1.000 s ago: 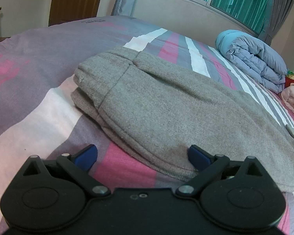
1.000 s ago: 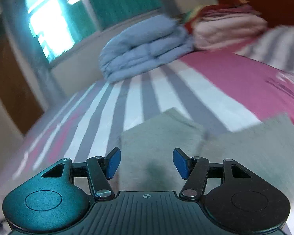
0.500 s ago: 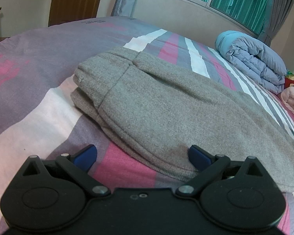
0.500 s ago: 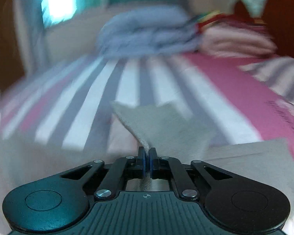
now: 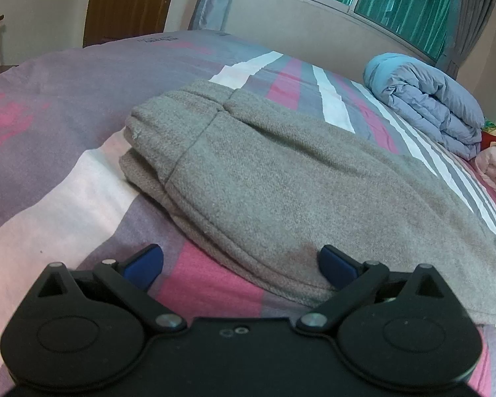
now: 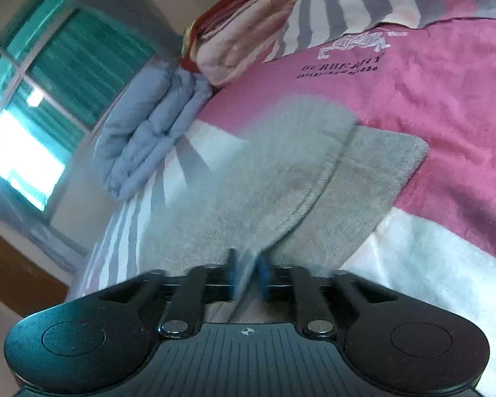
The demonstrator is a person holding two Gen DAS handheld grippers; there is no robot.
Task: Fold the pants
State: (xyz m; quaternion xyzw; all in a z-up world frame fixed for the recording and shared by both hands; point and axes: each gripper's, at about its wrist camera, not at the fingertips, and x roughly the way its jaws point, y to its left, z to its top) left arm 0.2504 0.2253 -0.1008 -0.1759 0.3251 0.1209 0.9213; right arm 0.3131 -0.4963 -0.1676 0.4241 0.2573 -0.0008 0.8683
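Grey pants (image 5: 281,178) could slip from the right hand-held gripper (image 6: 248,274), clamped thinly on a leg hem, while the left hand-held gripper (image 5: 239,261) gaped apart.

Pants (image 5: 281,178) fuzzy matt knit, apparently fleece; bedsheet (image 5: 66,99) smooth cloth.

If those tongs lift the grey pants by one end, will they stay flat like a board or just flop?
Probably flop: the pants already bend and drape where the right tongs pinch them. The fuzzy knit looks thick, so likely grippy rather than slippery. On the bed, their stacked layers may slide apart when lifted.
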